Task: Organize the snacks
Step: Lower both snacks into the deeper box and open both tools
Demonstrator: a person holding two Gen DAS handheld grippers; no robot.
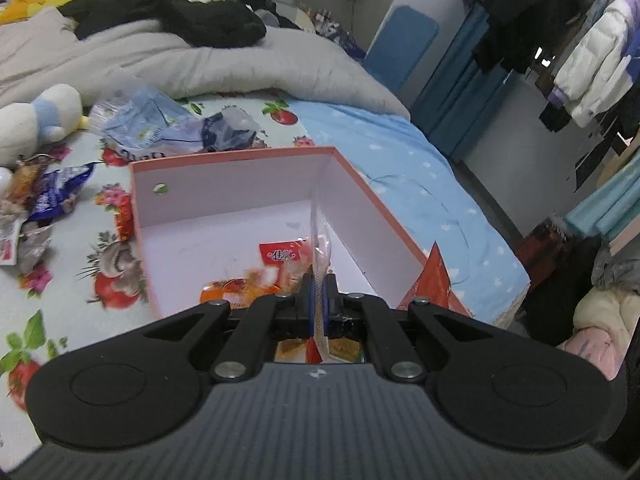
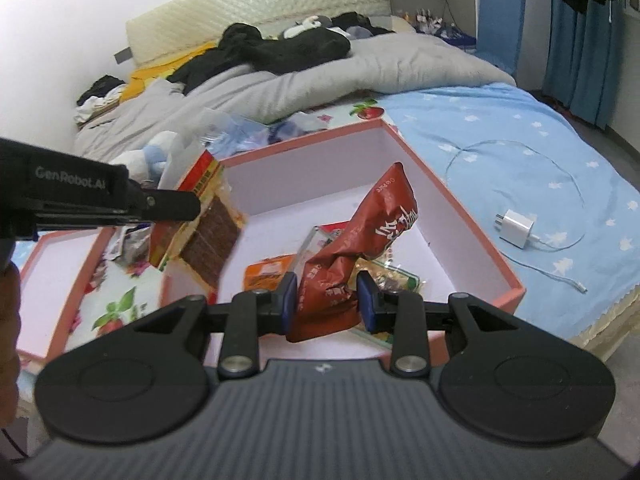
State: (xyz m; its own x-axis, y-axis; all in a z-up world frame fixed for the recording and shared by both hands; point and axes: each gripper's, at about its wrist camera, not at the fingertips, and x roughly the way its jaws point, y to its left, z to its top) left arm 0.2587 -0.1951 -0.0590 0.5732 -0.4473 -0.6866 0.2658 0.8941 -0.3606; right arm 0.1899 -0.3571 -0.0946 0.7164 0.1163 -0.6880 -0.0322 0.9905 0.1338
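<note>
A pink-rimmed white box (image 1: 240, 168) sits on the bed; it also shows in the right wrist view (image 2: 472, 224). Several snack packets (image 1: 276, 258) lie inside it. My left gripper (image 1: 319, 300) is shut on the edge of a clear packet of brown snacks (image 1: 320, 248), held over the box; the same packet (image 2: 212, 232) hangs from the left gripper (image 2: 176, 204) in the right wrist view. My right gripper (image 2: 328, 304) is shut on a dark red snack bag (image 2: 368, 232), held above the box floor.
Loose wrappers and bags (image 1: 160, 128) lie on the floral sheet left of the box, with a plush toy (image 1: 36, 116). A second pink lid or box (image 2: 52, 280) lies at left. A white charger with cable (image 2: 518, 226) lies on the blue sheet. Grey duvet (image 1: 240, 64) behind.
</note>
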